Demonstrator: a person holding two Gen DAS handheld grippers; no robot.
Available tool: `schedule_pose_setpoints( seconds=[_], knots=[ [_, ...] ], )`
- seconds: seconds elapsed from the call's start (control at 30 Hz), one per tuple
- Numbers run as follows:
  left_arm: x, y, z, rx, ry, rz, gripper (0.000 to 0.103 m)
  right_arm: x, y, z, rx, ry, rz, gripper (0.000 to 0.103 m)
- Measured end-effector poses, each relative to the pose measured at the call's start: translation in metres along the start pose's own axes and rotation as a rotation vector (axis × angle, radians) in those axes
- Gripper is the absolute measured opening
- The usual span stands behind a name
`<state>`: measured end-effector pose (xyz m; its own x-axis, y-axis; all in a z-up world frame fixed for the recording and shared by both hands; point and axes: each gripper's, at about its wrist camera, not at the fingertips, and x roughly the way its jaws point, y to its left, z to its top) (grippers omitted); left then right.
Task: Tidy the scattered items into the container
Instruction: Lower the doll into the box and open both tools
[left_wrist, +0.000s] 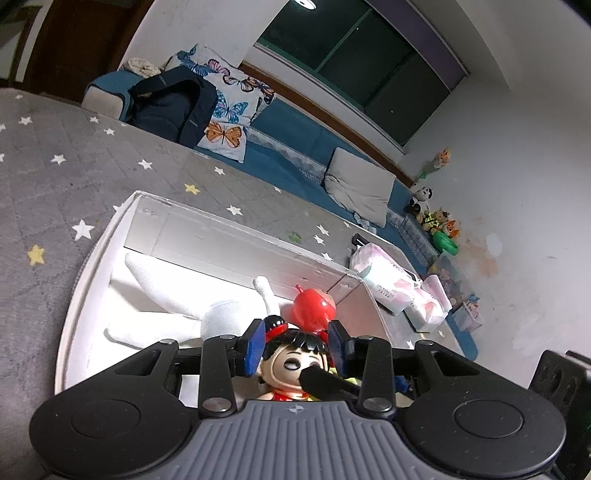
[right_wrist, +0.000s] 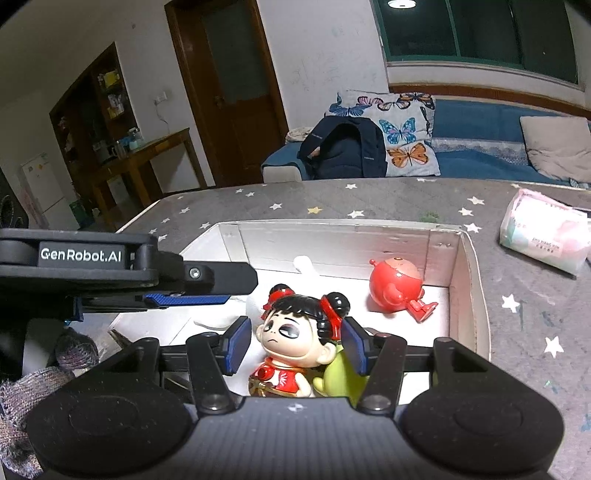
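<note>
A white cardboard box (right_wrist: 469, 295) sits on the grey star-patterned cloth; it also shows in the left wrist view (left_wrist: 110, 251). In it lie a red round toy (right_wrist: 395, 284) (left_wrist: 314, 308), a white soft toy (left_wrist: 173, 299), a green toy (right_wrist: 340, 376) and a doll with black hair and a red dress (right_wrist: 288, 339) (left_wrist: 291, 362). My right gripper (right_wrist: 295, 341) is open, its blue pads either side of the doll's head, not touching. My left gripper (left_wrist: 297, 345) is open over the box, above the doll; its fingers (right_wrist: 207, 284) reach in from the left in the right wrist view.
A pink-and-white tissue pack (right_wrist: 543, 236) lies on the cloth right of the box. A blue sofa (right_wrist: 480, 147) with butterfly cushion and dark backpack (right_wrist: 343, 147) stands behind the table. A wooden door and shelves are at the back left.
</note>
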<state>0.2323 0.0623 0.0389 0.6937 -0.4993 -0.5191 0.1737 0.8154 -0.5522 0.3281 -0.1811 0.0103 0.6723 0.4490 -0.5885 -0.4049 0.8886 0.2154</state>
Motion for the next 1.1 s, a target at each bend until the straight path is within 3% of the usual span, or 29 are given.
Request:
schedule_pose_setpoints(
  seconds=[0.63,1.1],
  knots=[
    [-0.040,-0.014,-0.033,0.083,-0.025,0.134,0.040,-0.032,0.020,-0.025,-0.056,-0.030,0.003,0.068],
    [-0.065,-0.017,-0.055,0.100,-0.041,0.174,0.040,-0.057,0.050,-0.049,-0.171,-0.073,-0.017,0.073]
  ],
)
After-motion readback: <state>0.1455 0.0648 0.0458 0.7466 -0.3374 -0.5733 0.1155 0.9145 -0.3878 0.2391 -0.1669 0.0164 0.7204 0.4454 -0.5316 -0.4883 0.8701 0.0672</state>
